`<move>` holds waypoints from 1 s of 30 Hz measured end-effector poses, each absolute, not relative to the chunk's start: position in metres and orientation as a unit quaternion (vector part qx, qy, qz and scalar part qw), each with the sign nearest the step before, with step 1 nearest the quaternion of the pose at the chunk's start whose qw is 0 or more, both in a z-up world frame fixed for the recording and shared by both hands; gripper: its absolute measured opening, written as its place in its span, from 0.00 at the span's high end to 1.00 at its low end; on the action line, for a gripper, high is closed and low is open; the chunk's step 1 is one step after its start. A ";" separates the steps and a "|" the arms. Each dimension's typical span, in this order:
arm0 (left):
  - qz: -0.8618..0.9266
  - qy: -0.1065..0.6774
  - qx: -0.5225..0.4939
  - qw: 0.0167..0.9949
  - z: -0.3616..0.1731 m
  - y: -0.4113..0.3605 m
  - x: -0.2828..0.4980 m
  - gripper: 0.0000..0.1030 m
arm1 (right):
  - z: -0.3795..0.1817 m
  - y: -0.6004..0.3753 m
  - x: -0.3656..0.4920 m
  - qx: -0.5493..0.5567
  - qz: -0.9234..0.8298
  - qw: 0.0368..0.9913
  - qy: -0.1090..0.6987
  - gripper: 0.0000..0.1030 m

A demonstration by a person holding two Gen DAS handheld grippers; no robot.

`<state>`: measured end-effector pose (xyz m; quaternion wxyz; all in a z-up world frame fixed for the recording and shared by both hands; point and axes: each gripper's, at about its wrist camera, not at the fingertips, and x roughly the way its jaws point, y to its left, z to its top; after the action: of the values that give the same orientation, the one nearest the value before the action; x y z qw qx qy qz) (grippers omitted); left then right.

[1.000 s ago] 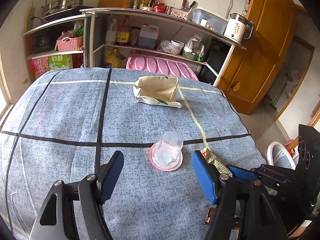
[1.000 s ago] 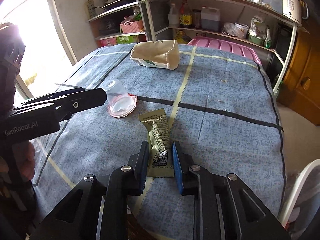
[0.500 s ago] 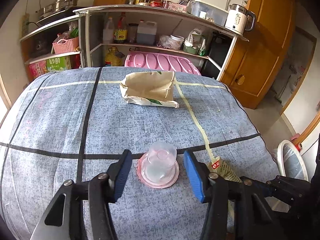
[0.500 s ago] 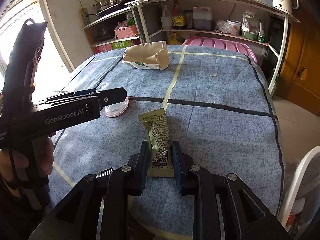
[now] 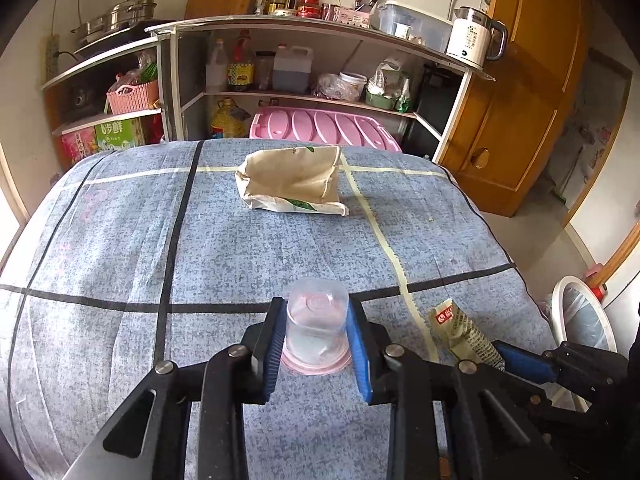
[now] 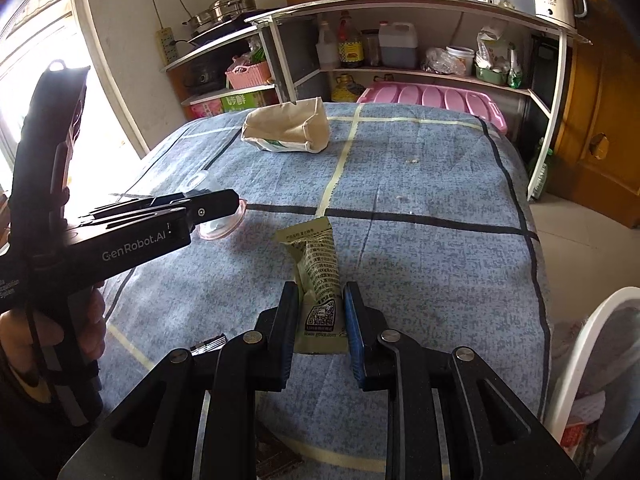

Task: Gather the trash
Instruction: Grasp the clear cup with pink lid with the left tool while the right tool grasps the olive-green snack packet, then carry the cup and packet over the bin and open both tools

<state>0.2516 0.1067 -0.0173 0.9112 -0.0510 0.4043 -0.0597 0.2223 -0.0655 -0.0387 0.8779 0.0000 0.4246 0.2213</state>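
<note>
On the blue patterned surface (image 5: 120, 248), the left gripper (image 5: 316, 336) clamps an upturned clear plastic cup (image 5: 316, 326) on its pink lid, while just right of that cup the right gripper (image 6: 322, 312) pinches a green snack wrapper (image 6: 316, 268). Neither is binned yet; a crumpled paper bag (image 5: 290, 182) beyond the cup waits, untouched.

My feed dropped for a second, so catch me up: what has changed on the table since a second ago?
The left gripper moved forward and closed its blue pads on the upturned clear plastic cup with the pink rim; earlier it was open, short of the cup. The right gripper stays shut on the green snack wrapper. The beige paper bag has not moved on the blue cloth.
</note>
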 end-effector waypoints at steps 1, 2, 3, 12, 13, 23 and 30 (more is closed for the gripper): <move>-0.058 0.401 -0.047 0.913 -0.014 0.105 0.249 0.70 | -0.036 -0.067 0.221 0.000 0.220 0.879 0.422 0.77; -0.060 0.397 -0.046 0.915 -0.011 0.104 0.246 0.70 | -0.034 -0.069 0.219 0.001 0.219 0.881 0.420 0.77; -0.063 0.395 -0.049 0.915 -0.008 0.103 0.242 0.70 | -0.032 -0.071 0.217 0.002 0.217 0.882 0.418 0.77; -0.060 0.374 -0.015 0.925 0.017 0.079 0.212 0.70 | -0.015 -0.094 0.199 0.016 0.203 0.892 0.403 0.77; -0.067 0.374 -0.019 0.925 0.019 0.077 0.210 0.70 | -0.014 -0.097 0.197 0.018 0.202 0.893 0.401 0.77; -0.085 0.358 -0.011 0.930 0.036 0.047 0.188 0.70 | 0.001 -0.130 0.178 0.035 0.183 0.904 0.385 0.77; -0.110 0.348 0.000 0.931 0.044 0.013 0.175 0.70 | 0.009 -0.161 0.163 0.040 0.161 0.912 0.376 0.77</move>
<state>0.1749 0.0133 0.0440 0.9311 -0.0003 0.3476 -0.1105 0.1634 -0.1605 0.0092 0.9118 0.0401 0.3757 0.1607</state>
